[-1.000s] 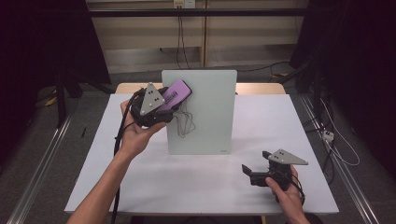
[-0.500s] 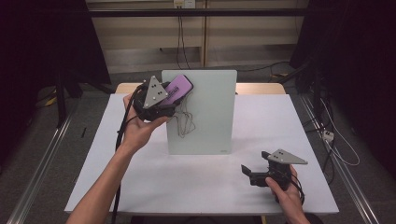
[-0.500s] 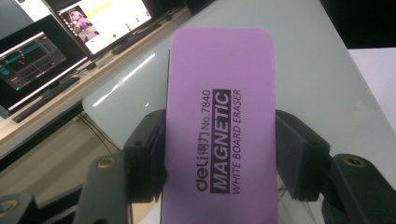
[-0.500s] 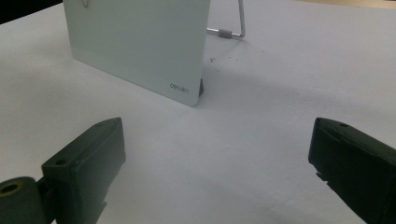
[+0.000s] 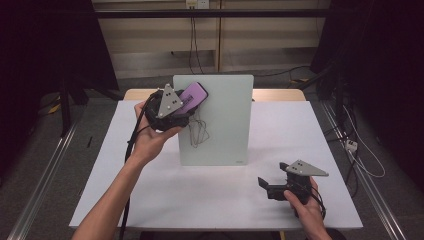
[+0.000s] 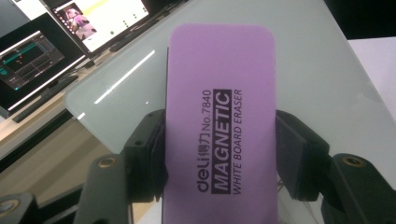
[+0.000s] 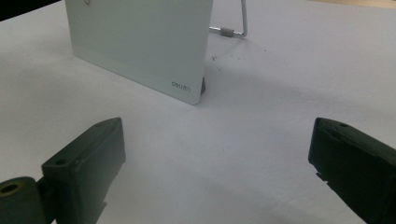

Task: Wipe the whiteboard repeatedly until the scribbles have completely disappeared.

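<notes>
The left gripper [image 5: 181, 102] is clenched on a purple eraser [image 6: 219, 126], its two black jaws pressing the long sides; the eraser is a flat block with rounded corners, printed in black with "deli No.7840 MAGNETIC WHITE BOARD ERASER" along its length; its far end juts past the jaws and lies against the upper left part of a pale glass whiteboard [image 5: 220, 125], which stands upright just beyond the gripper; a thin scribble [image 5: 197, 132] marks the board below the eraser; the right gripper [image 5: 267, 186] sits low on the white table [image 5: 200, 195], well apart from the left one, jaws spread wide with nothing between them; ahead of those jaws stands the board's lower corner with its small "deli" mark
</notes>
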{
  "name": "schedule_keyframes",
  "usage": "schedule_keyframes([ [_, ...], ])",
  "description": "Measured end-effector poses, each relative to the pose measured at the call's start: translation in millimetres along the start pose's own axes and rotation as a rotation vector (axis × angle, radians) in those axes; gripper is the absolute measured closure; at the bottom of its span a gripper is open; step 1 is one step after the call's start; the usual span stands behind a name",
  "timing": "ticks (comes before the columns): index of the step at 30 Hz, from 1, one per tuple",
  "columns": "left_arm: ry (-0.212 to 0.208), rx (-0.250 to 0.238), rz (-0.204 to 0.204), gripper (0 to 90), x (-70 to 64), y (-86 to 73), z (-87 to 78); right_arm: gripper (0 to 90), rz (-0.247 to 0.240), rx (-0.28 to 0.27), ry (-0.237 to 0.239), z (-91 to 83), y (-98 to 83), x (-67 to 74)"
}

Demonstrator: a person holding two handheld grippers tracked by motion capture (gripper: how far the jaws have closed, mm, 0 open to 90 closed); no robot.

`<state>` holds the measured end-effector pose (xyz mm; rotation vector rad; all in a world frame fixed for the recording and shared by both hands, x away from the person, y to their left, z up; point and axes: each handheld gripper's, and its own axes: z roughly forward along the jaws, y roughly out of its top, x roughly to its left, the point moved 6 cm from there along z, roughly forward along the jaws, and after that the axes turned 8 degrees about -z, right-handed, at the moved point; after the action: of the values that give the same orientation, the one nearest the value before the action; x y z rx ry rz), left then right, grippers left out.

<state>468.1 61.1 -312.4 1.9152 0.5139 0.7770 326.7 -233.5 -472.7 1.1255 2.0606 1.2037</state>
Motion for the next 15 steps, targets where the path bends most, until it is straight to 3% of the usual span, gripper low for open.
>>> schedule_keyframes([
  [4,-0.006,0.015,0.018,40.9,-4.3,-2.7,2.0,3.8,0.003,0.0,0.0,-0.1,-0.1,-0.3],
  [15,-0.043,0.047,0.021,40.8,-18.5,-15.4,7.1,3.7,0.003,0.002,0.007,0.5,-0.1,0.6],
])
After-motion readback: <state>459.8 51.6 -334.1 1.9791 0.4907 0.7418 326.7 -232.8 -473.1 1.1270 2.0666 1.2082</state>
